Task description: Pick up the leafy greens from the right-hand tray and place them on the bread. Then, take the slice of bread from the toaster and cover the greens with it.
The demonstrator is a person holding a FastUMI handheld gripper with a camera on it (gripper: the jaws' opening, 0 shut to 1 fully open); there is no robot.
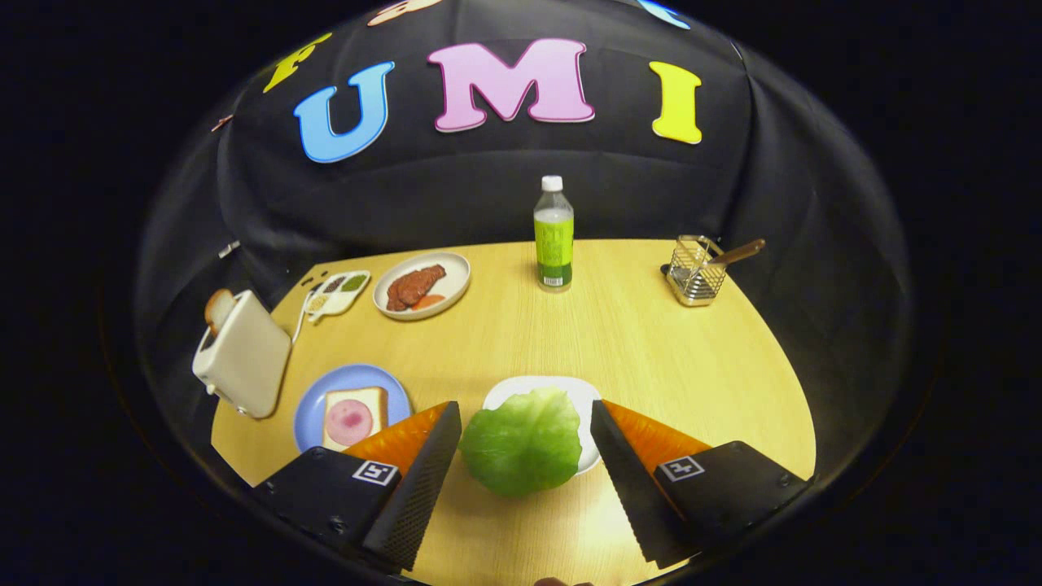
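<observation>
A green lettuce leaf (521,443) lies on a white tray (580,392), overhanging its near edge. My gripper (525,423) is open, one finger on each side of the leaf, neither pressing on it. To the left of the left finger a blue plate (313,403) holds a slice of bread (355,417) topped with a pink round of ham. Further left stands a white toaster (244,356) with a slice of bread (218,309) sticking out of its slot.
At the back of the wooden table (635,342) stand a green bottle (553,236), a white plate of meat (422,285), a small divided dish (338,291) and a wire holder (694,273) with a wooden-handled utensil. The table's edge runs close behind the toaster.
</observation>
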